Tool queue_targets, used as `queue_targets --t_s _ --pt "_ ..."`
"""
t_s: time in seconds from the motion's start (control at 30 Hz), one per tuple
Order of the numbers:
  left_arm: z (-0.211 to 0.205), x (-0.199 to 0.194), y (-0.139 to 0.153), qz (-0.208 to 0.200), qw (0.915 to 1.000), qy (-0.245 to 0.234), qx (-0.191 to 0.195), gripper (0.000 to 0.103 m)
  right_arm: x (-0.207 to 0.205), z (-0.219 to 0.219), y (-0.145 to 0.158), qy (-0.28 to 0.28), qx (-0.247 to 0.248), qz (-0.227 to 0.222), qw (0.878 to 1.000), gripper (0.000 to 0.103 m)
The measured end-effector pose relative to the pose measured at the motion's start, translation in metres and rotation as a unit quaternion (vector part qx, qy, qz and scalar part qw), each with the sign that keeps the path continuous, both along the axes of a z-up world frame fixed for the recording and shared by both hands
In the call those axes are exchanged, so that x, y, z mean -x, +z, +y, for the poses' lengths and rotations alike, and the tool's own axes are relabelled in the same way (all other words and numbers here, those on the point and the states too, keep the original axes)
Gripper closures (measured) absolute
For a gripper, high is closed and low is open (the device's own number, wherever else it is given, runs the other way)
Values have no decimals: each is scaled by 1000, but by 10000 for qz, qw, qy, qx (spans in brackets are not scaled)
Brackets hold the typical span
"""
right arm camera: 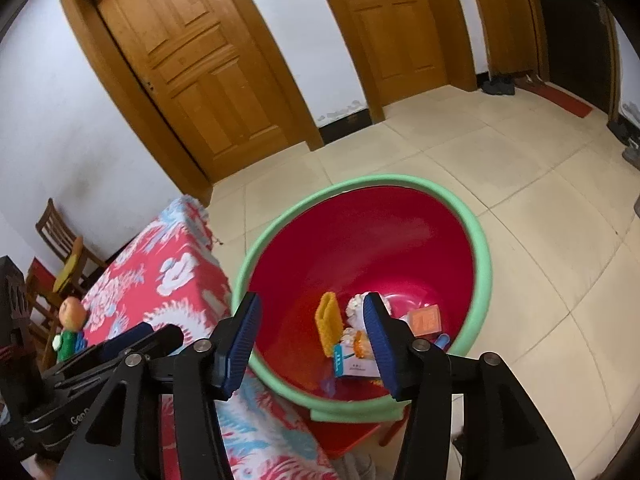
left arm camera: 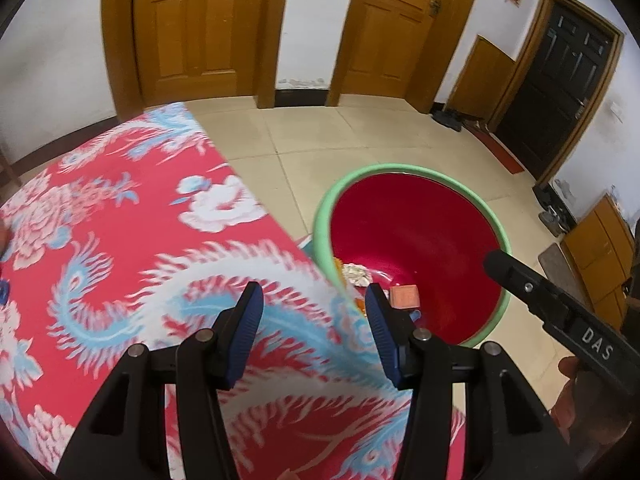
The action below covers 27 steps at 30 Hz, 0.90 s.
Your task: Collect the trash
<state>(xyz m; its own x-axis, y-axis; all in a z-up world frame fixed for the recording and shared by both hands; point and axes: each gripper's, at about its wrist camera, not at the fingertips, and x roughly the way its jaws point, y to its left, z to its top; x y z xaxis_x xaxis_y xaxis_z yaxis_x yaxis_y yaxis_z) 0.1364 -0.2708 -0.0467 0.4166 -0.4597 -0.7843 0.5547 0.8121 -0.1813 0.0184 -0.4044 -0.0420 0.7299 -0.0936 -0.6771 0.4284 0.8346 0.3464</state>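
A red basin with a green rim stands on a red stool beside the table; it also shows in the left wrist view. Inside lie trash items: a yellow pack, crumpled white paper, an orange box and a blue-white carton. My right gripper is open and empty above the basin's near rim. My left gripper is open and empty over the table's edge, next to the basin. The right gripper's body reaches in from the right.
The table carries a red floral cloth. A small doll figure stands at the table's far left. Wooden chairs stand behind it. Beige tiled floor, wooden doors and shoes by a dark door lie beyond.
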Motion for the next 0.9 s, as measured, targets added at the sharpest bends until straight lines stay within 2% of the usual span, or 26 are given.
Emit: queue_targets --t_s 0.43,0.9 --pt "66 4 20 -187 9975 679 102 50 -3 57 21 520 273 -161 9981 48" --pt "137 16 34 -423 9885 1448 99 50 -7 117 35 1079 516 -320 9923 48"
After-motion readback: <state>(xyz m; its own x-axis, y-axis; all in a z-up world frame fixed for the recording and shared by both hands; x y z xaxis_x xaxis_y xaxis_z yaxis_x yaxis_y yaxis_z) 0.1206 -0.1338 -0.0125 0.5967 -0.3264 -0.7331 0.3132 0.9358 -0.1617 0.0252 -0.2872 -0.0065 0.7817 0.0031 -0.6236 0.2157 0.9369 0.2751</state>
